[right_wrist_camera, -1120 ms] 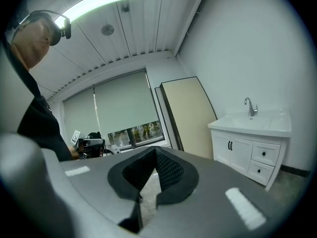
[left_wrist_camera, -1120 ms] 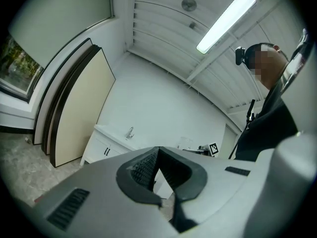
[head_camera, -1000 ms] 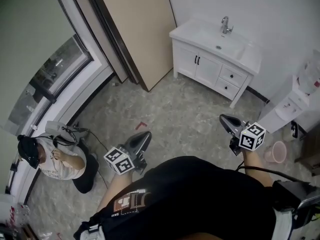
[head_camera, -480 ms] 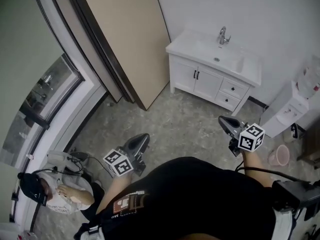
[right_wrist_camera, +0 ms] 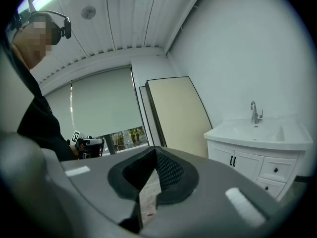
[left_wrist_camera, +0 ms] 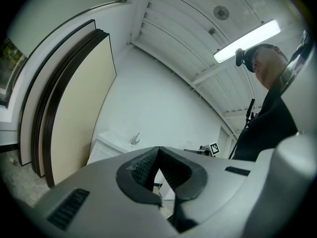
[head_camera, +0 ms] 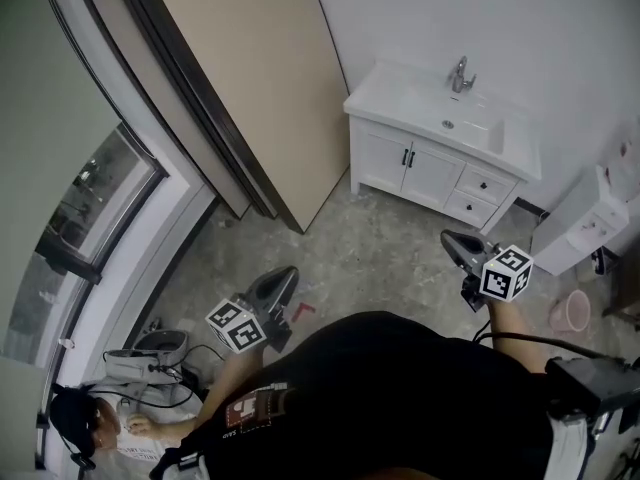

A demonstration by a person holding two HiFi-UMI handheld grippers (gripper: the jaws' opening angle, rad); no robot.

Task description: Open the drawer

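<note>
A white vanity (head_camera: 385, 103) with a sink and faucet (head_camera: 460, 73) stands against the far wall. It has two doors and, to their right, two small drawers (head_camera: 487, 186) with dark knobs, both closed. My left gripper (head_camera: 287, 273) is shut and empty, over the floor well short of the vanity. My right gripper (head_camera: 448, 238) is also shut and empty, nearer the drawers but apart from them. The left gripper view shows the closed tips (left_wrist_camera: 157, 148) and the vanity (left_wrist_camera: 106, 145) far off. In the right gripper view the drawers (right_wrist_camera: 277, 170) lie to the right of the closed tips (right_wrist_camera: 156, 149).
A large beige panel (head_camera: 250, 88) leans on the wall left of the vanity. A white appliance (head_camera: 580, 230) and a pink bucket (head_camera: 572, 311) stand at the right. A person (head_camera: 90, 430) sits on the floor at bottom left beside cables and a device (head_camera: 140, 363).
The scene has slid through the head view: the seated person dropped toward the bottom-left corner and the vanity shifted slightly lower and right. Both grippers stayed shut.
</note>
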